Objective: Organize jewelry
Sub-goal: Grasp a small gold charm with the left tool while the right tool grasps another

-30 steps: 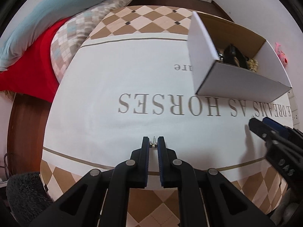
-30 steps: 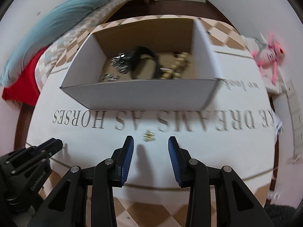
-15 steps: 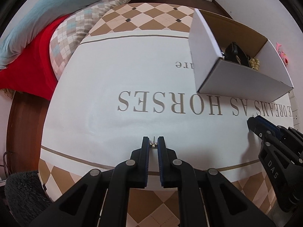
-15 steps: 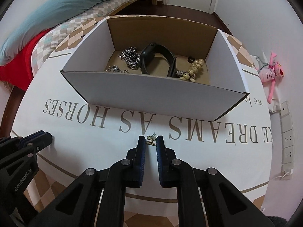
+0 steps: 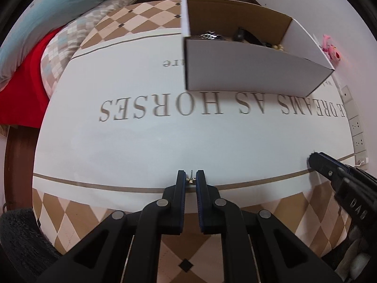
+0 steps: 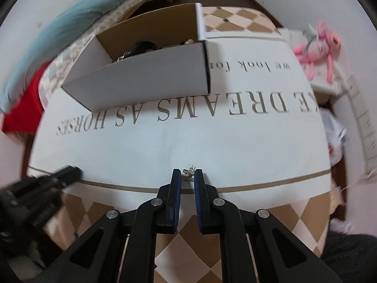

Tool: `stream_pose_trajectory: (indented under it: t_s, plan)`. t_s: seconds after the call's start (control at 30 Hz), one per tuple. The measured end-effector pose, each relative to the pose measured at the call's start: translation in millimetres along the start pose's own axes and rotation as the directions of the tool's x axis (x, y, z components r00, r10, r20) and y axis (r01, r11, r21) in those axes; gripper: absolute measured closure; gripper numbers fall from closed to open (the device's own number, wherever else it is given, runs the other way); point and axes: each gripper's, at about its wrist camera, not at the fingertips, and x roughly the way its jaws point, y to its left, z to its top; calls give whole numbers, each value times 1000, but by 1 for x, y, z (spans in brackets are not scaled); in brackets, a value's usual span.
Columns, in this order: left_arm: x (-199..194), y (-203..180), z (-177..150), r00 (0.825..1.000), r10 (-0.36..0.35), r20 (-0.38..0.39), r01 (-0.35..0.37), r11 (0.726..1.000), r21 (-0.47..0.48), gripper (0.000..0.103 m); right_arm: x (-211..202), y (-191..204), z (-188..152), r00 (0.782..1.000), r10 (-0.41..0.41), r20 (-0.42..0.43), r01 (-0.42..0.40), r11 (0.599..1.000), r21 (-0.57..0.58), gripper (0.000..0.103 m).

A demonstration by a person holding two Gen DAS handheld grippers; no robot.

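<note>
A white cardboard box [image 5: 249,70] stands on the lettered tablecloth; it holds a silver chain [image 5: 209,36], a black band [image 5: 247,36] and beads. The box also shows in the right wrist view [image 6: 146,77]. My left gripper [image 5: 190,180] is shut on a small metal earring [image 5: 191,179], held above the near part of the cloth. My right gripper [image 6: 188,177] is shut on another small earring [image 6: 188,174], pulled back from the box and lifted over the cloth's brown stripe. Its tip shows at the right of the left wrist view [image 5: 322,162].
A bed with a blue pillow [image 5: 59,7] and red sheet [image 5: 21,89] lies at the left. A pink plush toy [image 6: 318,44] sits at the right by the wall. Wall sockets [image 5: 355,125] line the right edge.
My right gripper shut on the earring lying in front of the box, then lifted it and drew back and to the right. My left gripper stayed shut on its earring and turned toward the box.
</note>
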Motion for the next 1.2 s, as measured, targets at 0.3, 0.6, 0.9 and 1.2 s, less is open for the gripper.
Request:
stream_pose_trajectory:
  t_s: [0.3,0.6,0.9,1.2]
  plan:
    - [-1,-5,0,1000,-1,1,1,1000,4,97,-9,8,-1,994,-97,43,101,988,-117,53]
    - [2,0,1,1000,-2,-1,2,1000,-4,97,3,31,-8,985,-158,72,170,963,-209,68]
    - [2,3,1,1000,1,1,-1,1000,-6,97,5,36,-1,978,-189,93,205,955,-216,91]
    - [-11,3,9,1000,-21,21,21,1000,3,97,-4,26,1,987,-139,82,149,979,-138,91]
